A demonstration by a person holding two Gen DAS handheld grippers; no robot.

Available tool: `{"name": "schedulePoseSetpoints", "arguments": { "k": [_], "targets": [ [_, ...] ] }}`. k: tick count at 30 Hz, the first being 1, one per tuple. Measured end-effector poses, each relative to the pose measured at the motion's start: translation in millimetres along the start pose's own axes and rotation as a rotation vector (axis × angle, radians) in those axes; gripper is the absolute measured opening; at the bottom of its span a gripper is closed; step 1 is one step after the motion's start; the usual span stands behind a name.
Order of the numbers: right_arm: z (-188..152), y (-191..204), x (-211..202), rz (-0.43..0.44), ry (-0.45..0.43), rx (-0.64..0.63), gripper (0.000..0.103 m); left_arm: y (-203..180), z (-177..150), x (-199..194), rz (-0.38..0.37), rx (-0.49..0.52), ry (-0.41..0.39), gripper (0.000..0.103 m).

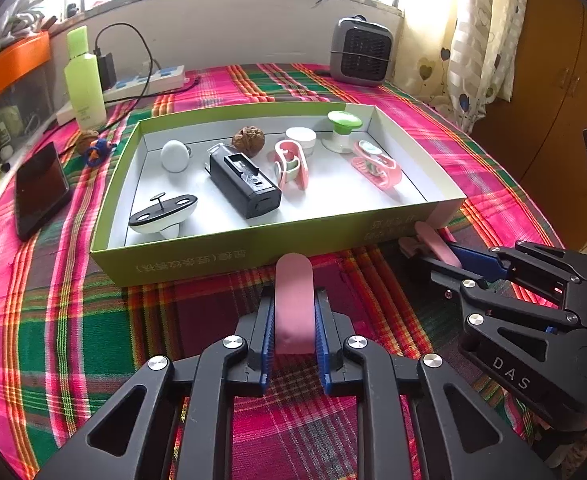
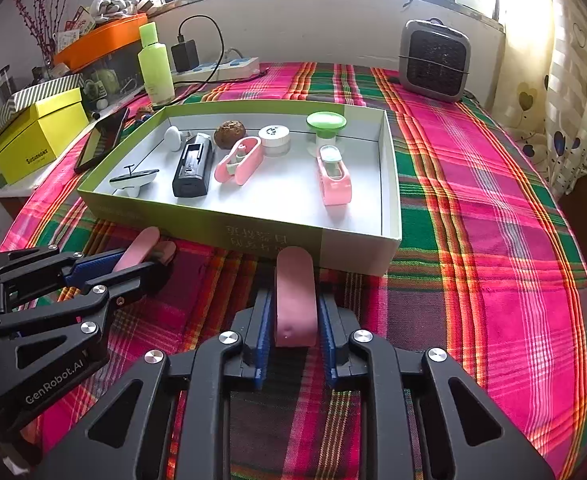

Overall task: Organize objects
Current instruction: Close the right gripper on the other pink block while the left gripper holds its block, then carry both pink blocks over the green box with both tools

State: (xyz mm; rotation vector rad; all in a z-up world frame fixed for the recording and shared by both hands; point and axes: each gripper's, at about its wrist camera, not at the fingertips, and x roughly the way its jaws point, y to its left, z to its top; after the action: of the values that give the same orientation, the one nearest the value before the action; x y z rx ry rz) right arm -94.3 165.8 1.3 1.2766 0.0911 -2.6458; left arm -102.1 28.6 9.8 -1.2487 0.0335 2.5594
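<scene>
My left gripper (image 1: 293, 312) is shut on a pink flat rounded piece (image 1: 293, 300), just in front of the green box (image 1: 221, 258). My right gripper (image 2: 295, 308) is shut on a like pink piece (image 2: 295, 296), near the box's front wall (image 2: 253, 236). Each gripper shows in the other's view, the right one (image 1: 433, 250) and the left one (image 2: 149, 256). Inside the box lie a black device (image 1: 243, 182), two pink clips (image 1: 291, 164) (image 1: 375, 166), a walnut (image 1: 248, 140), a white egg shape (image 1: 174, 155), a white jar (image 1: 300, 138), a green-topped piece (image 1: 343, 128) and a black-and-white gadget (image 1: 163, 214).
A phone (image 1: 39, 190), a green bottle (image 1: 83, 80), a power strip (image 1: 149, 80) and a small toy (image 1: 95, 148) lie left of the box. A grey heater (image 1: 360, 52) stands behind it. A yellow box (image 2: 39, 140) sits at the left edge. Plaid cloth (image 2: 473, 220) covers the table.
</scene>
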Motion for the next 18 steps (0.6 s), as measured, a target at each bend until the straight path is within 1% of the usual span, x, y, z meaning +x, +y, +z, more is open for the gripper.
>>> {"name": "schedulePoseSetpoints", "arguments": {
  "k": [4,18],
  "targets": [
    [-0.7,0.0,-0.3,0.003,0.0,-0.001,0.019,0.3,-0.2,-0.3,0.001,-0.003,0.0,0.016],
    [-3.0,2.6,-2.2,0.014,-0.002,0.004,0.019,1.6,-2.2,-1.6,0.003,-0.015,0.0,0.016]
  ]
}}
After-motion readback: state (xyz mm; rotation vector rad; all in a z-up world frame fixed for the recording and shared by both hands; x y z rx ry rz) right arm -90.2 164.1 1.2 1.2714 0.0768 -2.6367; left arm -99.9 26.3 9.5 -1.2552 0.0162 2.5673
